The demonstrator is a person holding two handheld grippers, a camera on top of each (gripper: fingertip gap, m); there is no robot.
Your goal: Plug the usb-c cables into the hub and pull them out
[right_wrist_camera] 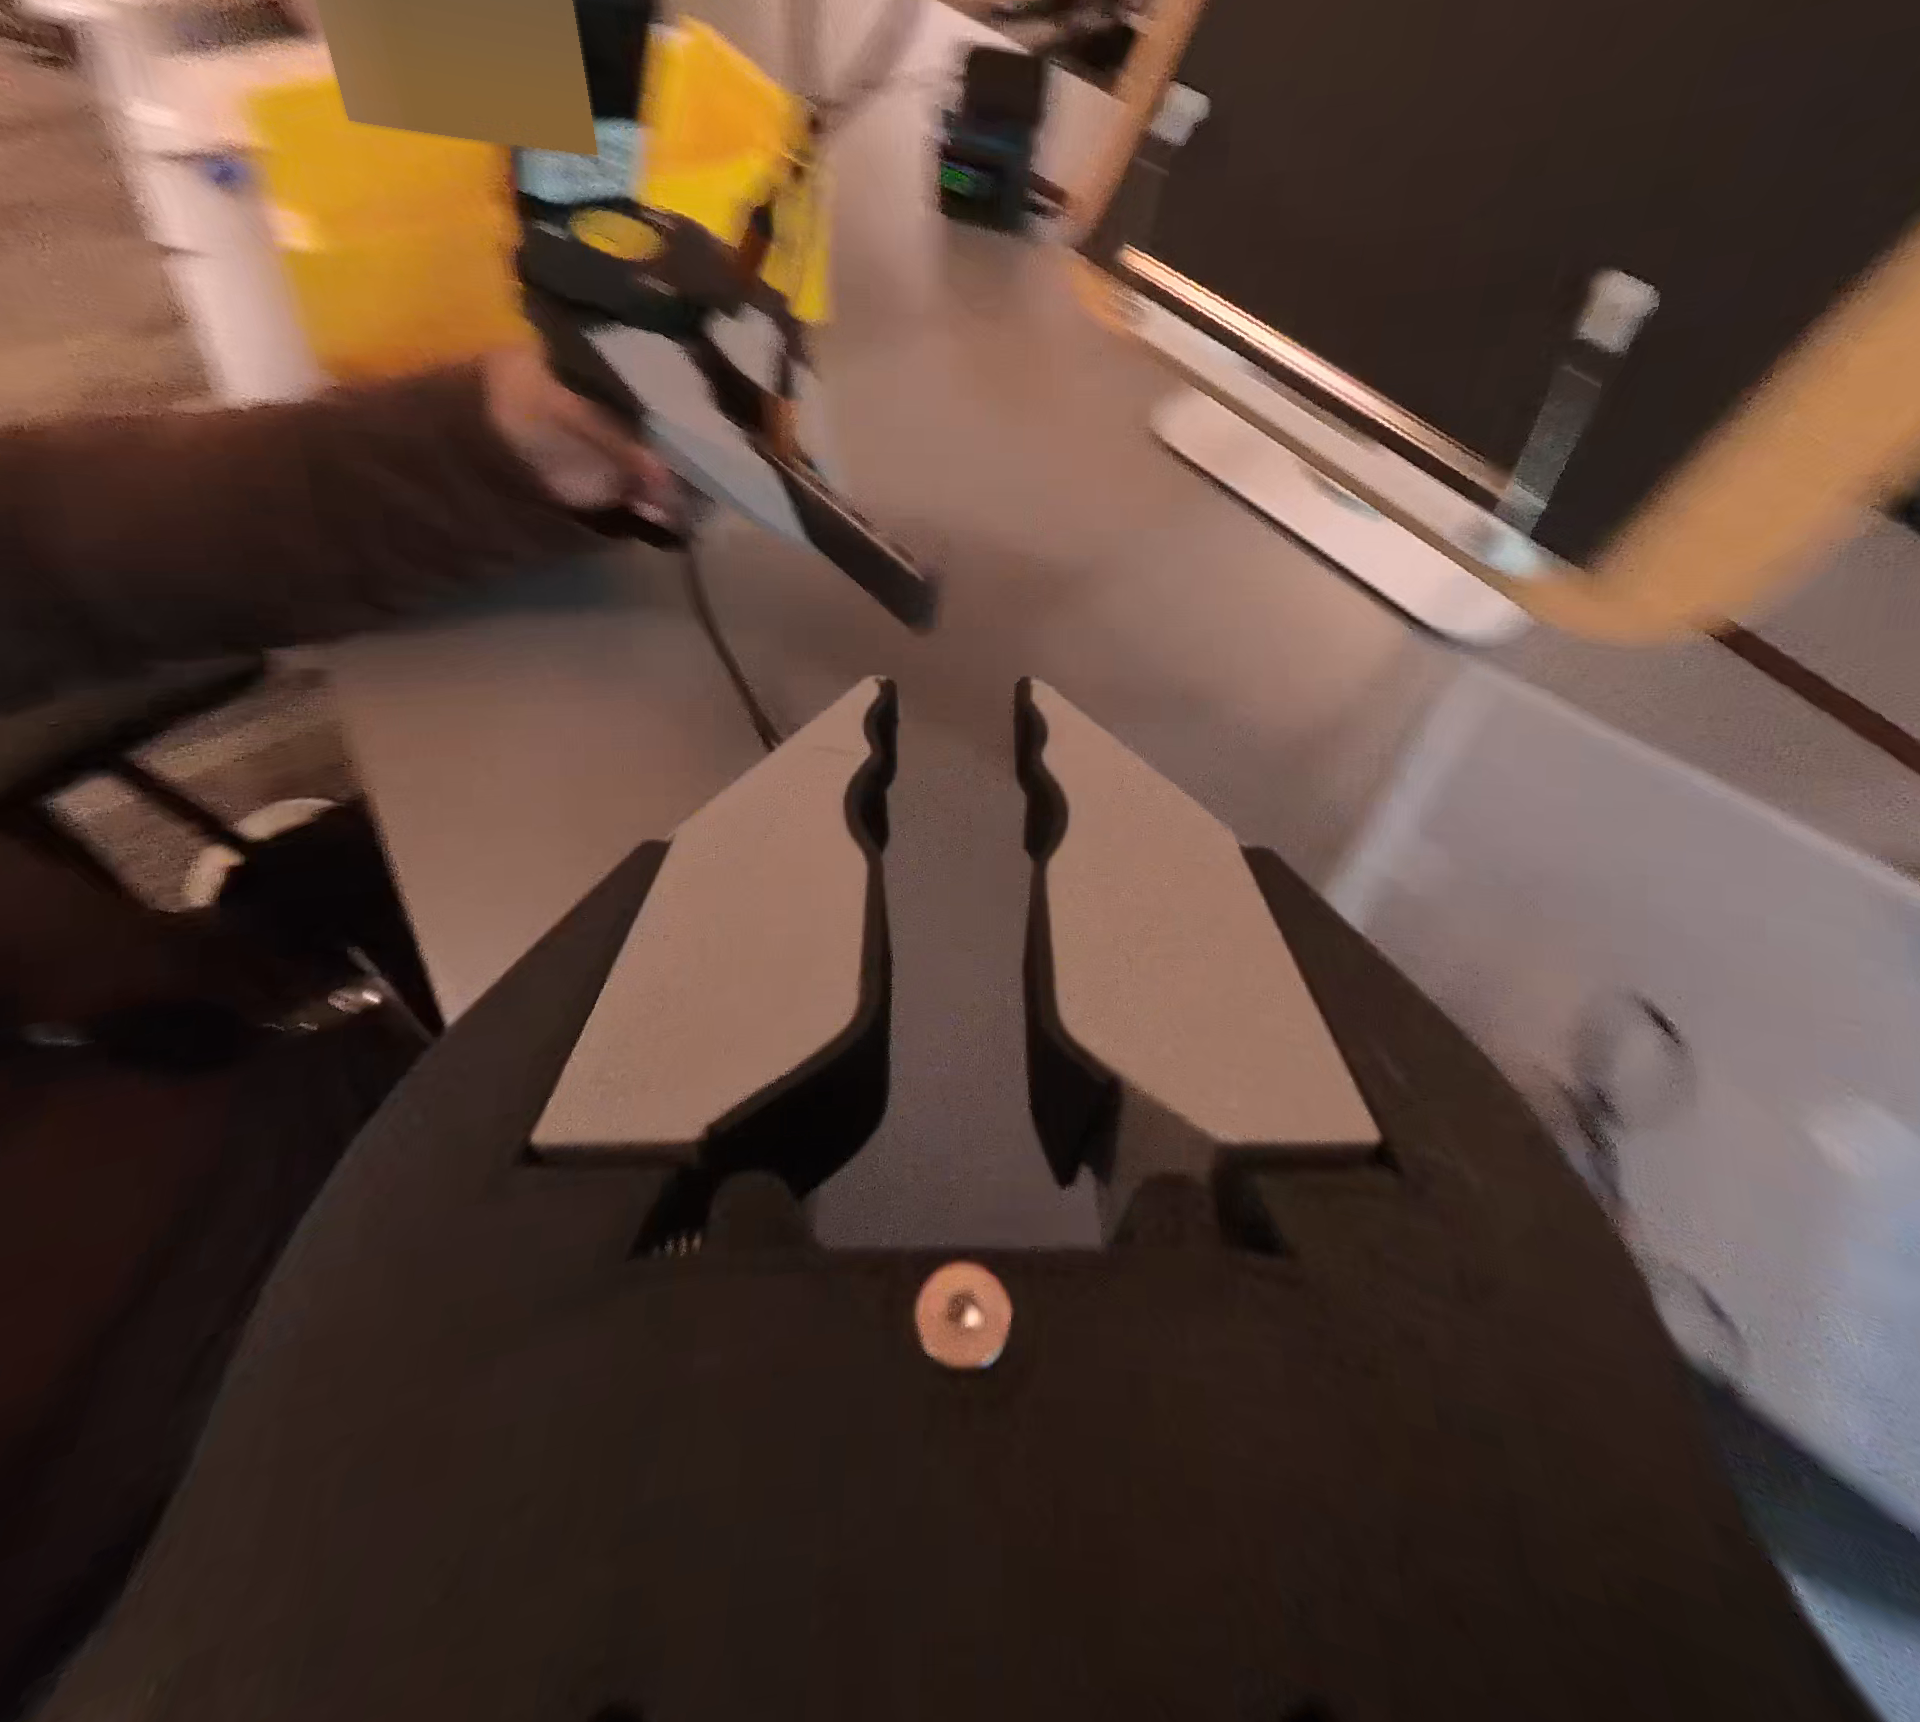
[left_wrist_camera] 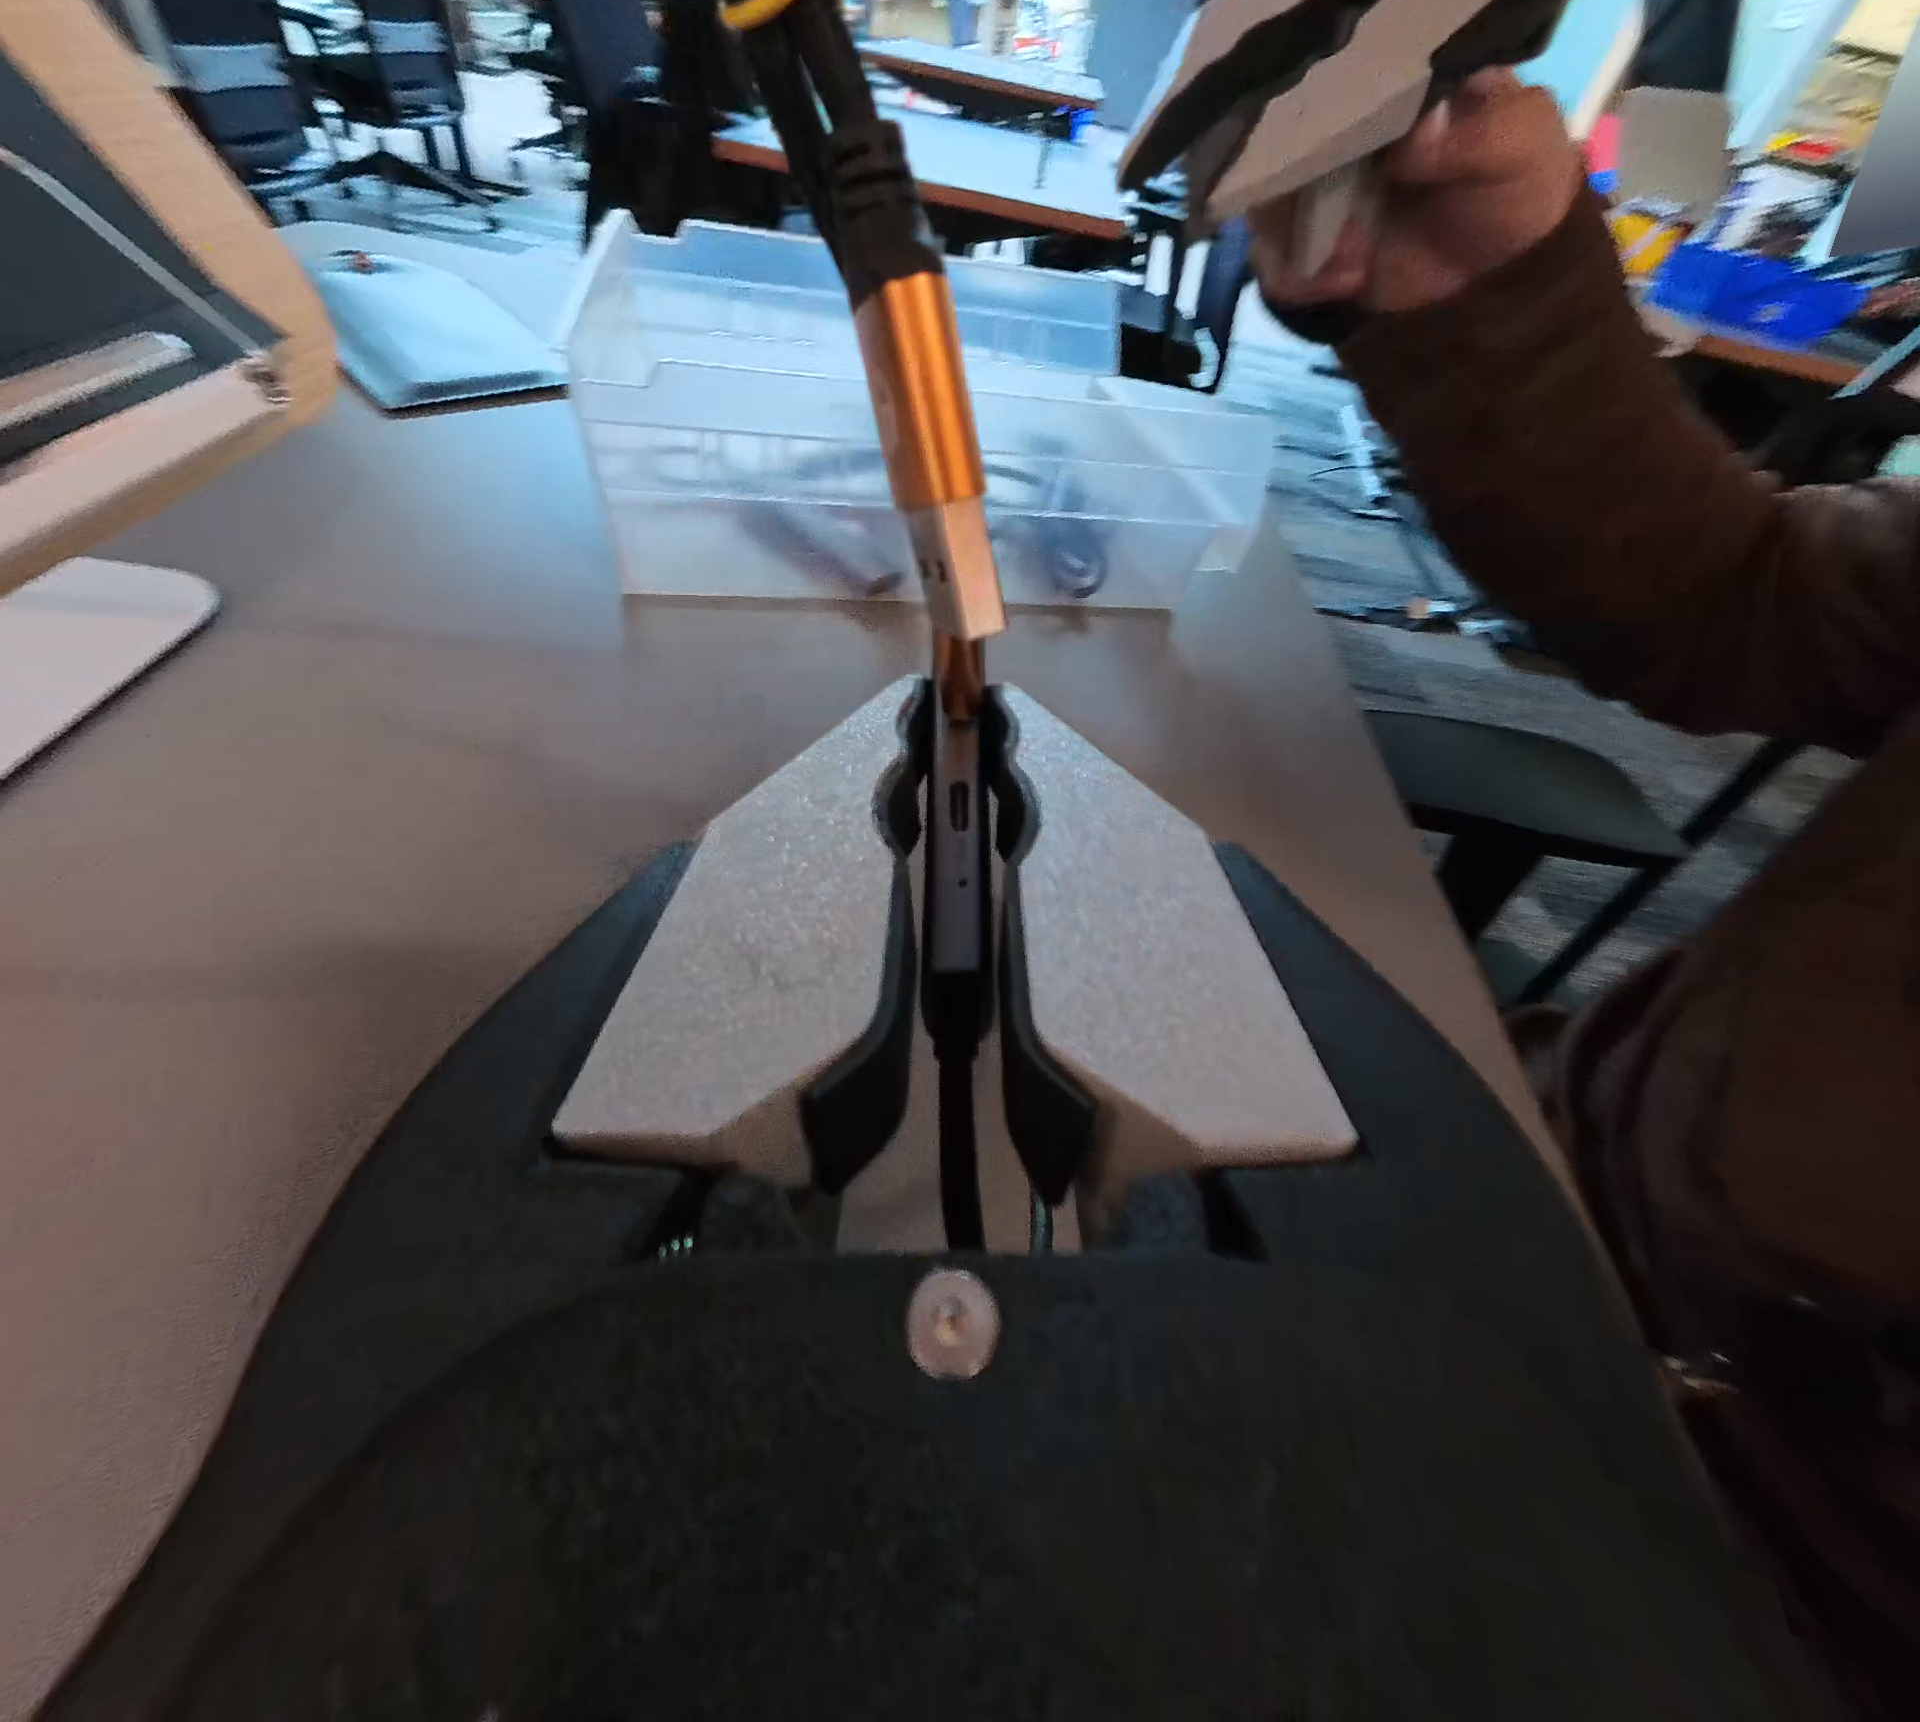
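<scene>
My left gripper [left_wrist_camera: 956,696] is shut on a slim grey hub [left_wrist_camera: 958,862], held edge-up above the table, its black lead running back between the fingers. A cable plug with an orange metal shell [left_wrist_camera: 925,394] stands in the hub's front end, its black cable rising up and left, tied with a yellow twist. My right gripper [right_wrist_camera: 951,696] is open and empty; it also shows in the left wrist view [left_wrist_camera: 1174,166] at the upper right, held by a hand, apart from the plug. The left gripper shows in the right wrist view [right_wrist_camera: 904,592], blurred.
A clear plastic bin [left_wrist_camera: 914,446] holding dark cables stands on the brown table [left_wrist_camera: 416,737] behind the hub. A monitor with a silver foot [left_wrist_camera: 94,633] is at the left. A brown sleeve [left_wrist_camera: 1621,509] crosses the right side. Office chairs and desks lie beyond. Spacing between my two grippers at the tips: around 15 cm.
</scene>
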